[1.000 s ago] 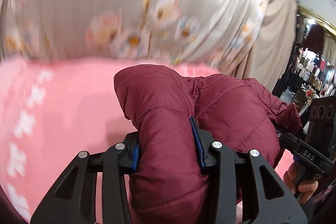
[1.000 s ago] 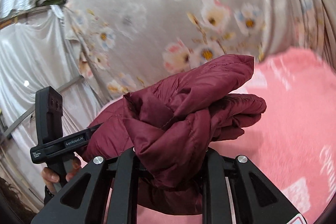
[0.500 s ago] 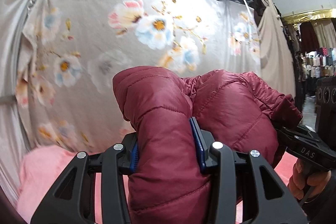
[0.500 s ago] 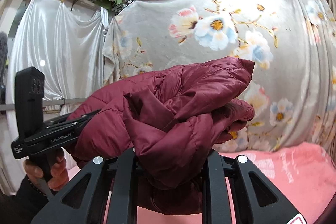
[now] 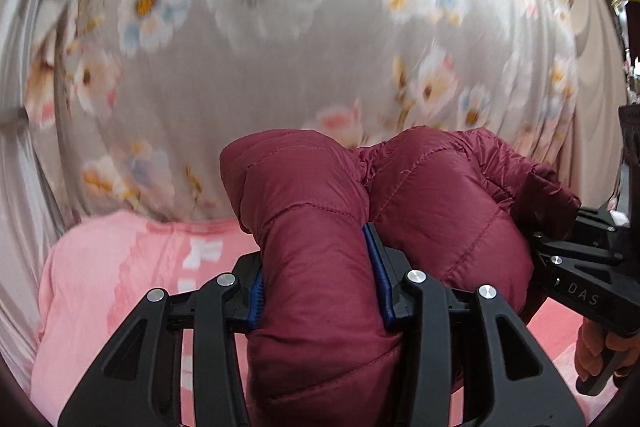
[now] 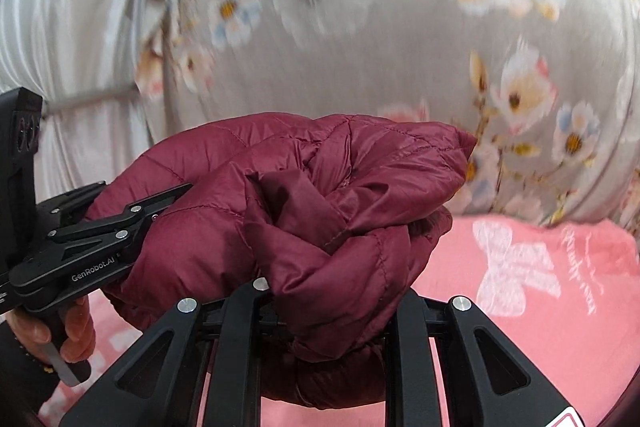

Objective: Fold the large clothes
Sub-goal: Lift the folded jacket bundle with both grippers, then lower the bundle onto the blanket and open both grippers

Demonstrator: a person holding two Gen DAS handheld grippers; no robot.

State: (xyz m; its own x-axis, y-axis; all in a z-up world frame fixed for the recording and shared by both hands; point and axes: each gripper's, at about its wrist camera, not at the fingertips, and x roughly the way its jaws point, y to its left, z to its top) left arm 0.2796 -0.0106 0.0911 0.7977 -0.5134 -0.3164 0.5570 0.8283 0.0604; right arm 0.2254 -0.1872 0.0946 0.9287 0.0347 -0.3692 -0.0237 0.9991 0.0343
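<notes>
Maroon quilted puffer jacket (image 5: pixel 320 267), bundled: left gripper (image 5: pixel 320 287) and right gripper (image 6: pixel 332 307) both pinching it; slippery folds risking unrolling over pink fleece blanket (image 6: pixel 540 307)

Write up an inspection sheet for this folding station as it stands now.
Surface: pink blanket with white bow prints, partly blurred.
Job's things: maroon quilted jacket, bunched and held up by both grippers.
Clutter: nothing seen.
Grippers: left gripper shut on a jacket fold; right gripper shut on another bunch of it. A hand shows on the left gripper's handle.
Cables: nothing seen.
Surroundings: floral grey curtain behind, white drape beside it, beige drape at the edge.
</notes>
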